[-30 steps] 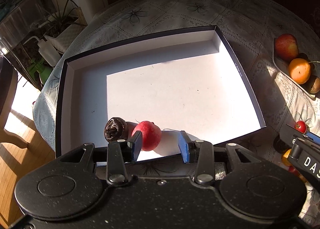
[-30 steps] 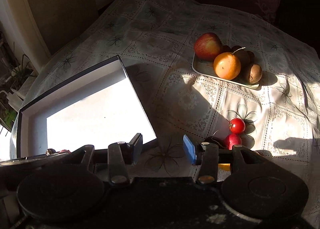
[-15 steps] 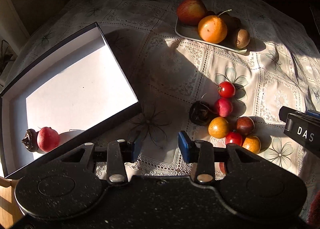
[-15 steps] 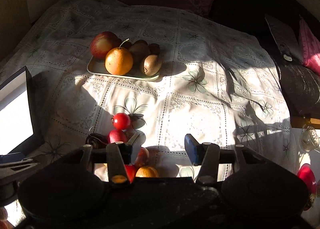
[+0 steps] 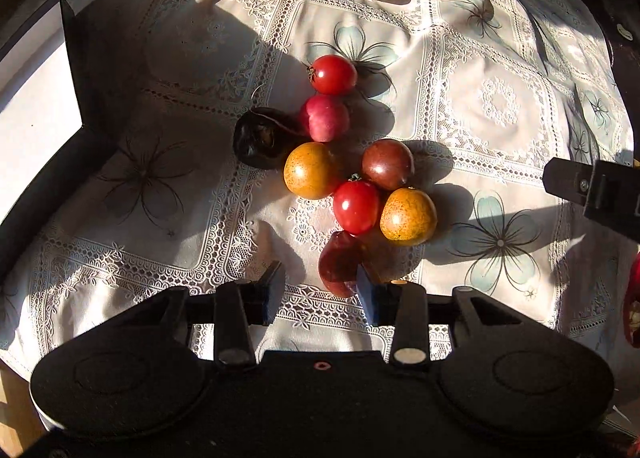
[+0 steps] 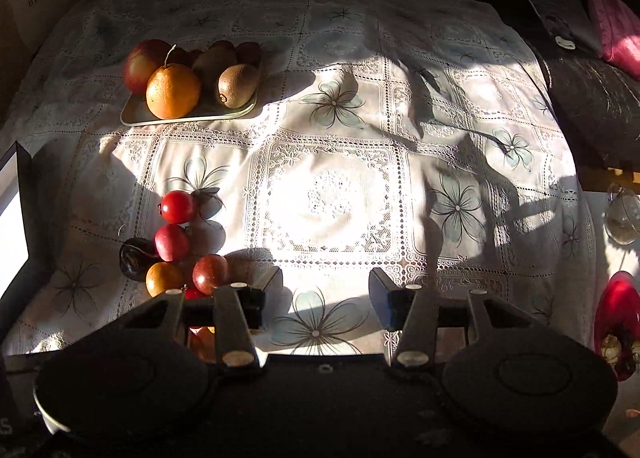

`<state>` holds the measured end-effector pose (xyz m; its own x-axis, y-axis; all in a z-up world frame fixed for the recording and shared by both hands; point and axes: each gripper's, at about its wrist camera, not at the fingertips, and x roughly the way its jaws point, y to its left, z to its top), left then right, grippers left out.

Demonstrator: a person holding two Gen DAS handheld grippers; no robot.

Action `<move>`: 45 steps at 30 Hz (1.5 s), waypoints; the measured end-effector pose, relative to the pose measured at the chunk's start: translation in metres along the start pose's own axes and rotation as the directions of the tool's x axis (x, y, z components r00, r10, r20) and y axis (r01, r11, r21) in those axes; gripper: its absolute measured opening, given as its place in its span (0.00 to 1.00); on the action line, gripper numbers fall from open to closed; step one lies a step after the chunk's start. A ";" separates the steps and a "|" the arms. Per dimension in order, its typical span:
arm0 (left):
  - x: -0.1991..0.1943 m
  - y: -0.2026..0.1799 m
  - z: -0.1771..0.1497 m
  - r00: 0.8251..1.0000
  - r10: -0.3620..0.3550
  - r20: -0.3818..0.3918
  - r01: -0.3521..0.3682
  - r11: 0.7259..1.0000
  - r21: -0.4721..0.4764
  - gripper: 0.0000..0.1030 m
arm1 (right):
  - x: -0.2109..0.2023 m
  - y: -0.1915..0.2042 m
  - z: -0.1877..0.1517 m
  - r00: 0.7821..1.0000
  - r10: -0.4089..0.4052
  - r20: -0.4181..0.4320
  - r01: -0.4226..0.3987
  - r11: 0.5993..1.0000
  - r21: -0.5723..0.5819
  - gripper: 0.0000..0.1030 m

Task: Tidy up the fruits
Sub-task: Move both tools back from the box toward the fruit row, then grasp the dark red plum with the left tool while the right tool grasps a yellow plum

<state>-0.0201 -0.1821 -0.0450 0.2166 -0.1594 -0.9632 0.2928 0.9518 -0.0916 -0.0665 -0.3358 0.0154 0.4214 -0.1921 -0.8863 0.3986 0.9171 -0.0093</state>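
On lace tablecloth (image 5: 192, 217), small fruit cluster (image 5: 352, 177): glossy red tomatoes, speckled orange ones, a purple one, dark wrinkled fruit at 9 o'clock. Left gripper (image 5: 320, 290) fingers apart, empty, dark red fruit (image 5: 340, 262) beside its right finger. Right gripper (image 6: 326, 298) apart, empty, cluster at 10 o'clock.

Red tomato (image 5: 333, 74) and orange fruit (image 5: 311, 169) lie on white lace flower-patterned tablecloth (image 5: 500, 105).
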 end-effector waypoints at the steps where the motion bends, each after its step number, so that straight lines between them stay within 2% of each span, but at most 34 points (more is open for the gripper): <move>1: 0.002 -0.001 0.000 1.000 -0.001 -0.005 0.001 1.000 0.001 0.46 | -0.001 -0.001 0.000 1.000 0.004 0.001 -0.004 1.000 0.002 0.49; 7: 0.009 -0.009 0.000 1.000 -0.014 -0.010 0.014 1.000 0.004 0.49 | 0.001 -0.007 0.001 1.000 0.016 -0.003 -0.016 1.000 0.014 0.49; 14: 0.027 -0.013 0.002 0.998 -0.018 -0.064 0.017 1.000 -0.012 0.48 | 0.003 -0.009 0.001 0.999 0.033 -0.019 -0.032 0.999 0.025 0.49; 15: 0.028 -0.012 0.003 0.998 -0.020 -0.067 0.019 1.000 -0.019 0.42 | 0.004 -0.009 0.001 0.999 0.041 -0.023 -0.040 0.999 0.026 0.49; 18: 0.024 -0.002 0.004 0.997 -0.043 -0.062 0.039 0.997 -0.072 0.40 | 0.011 -0.006 0.001 0.996 0.069 -0.049 -0.068 0.998 0.016 0.49; 23: 0.004 0.022 0.006 1.000 0.028 -0.011 -0.029 0.991 -0.129 0.40 | 0.026 0.005 -0.002 0.985 0.124 -0.119 -0.125 0.992 0.002 0.49; 27: -0.009 0.043 0.009 0.999 0.046 0.016 -0.042 0.984 -0.172 0.40 | 0.039 0.018 -0.003 0.970 0.171 -0.171 -0.173 0.985 -0.001 0.49; 33: -0.018 0.061 0.012 0.997 0.071 0.032 -0.064 0.978 -0.197 0.39 | 0.053 0.039 -0.005 0.963 0.176 -0.204 -0.185 0.982 -0.027 0.49; 35: -0.019 0.061 0.012 0.997 0.070 0.036 -0.061 0.978 -0.200 0.34 | 0.056 0.044 -0.006 0.962 0.175 -0.207 -0.186 0.982 -0.034 0.49; 36: -0.019 0.062 0.013 0.996 0.075 0.038 -0.066 0.978 -0.198 0.18 | 0.058 0.047 -0.005 0.963 0.170 -0.211 -0.182 0.982 -0.039 0.49; 37: -0.019 0.062 0.014 0.996 0.082 0.042 -0.072 0.978 -0.196 0.15 | 0.060 0.049 -0.006 0.963 0.163 -0.212 -0.176 0.983 -0.044 0.49; 44: -0.024 0.070 0.016 0.996 0.078 0.054 -0.066 0.978 -0.198 0.16 | 0.075 0.065 -0.010 0.968 0.125 -0.217 -0.146 0.985 -0.086 0.49; 45: -0.024 0.070 0.016 0.996 0.075 0.054 -0.064 0.979 -0.192 0.19 | 0.075 0.066 -0.011 0.970 0.118 -0.212 -0.140 0.986 -0.093 0.49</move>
<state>0.0100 -0.1160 -0.0240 0.2883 -0.1013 -0.9522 0.0941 0.9926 -0.0771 -0.0172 -0.2855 -0.0562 0.2833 -0.0041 -0.9590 0.2577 0.9635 0.0720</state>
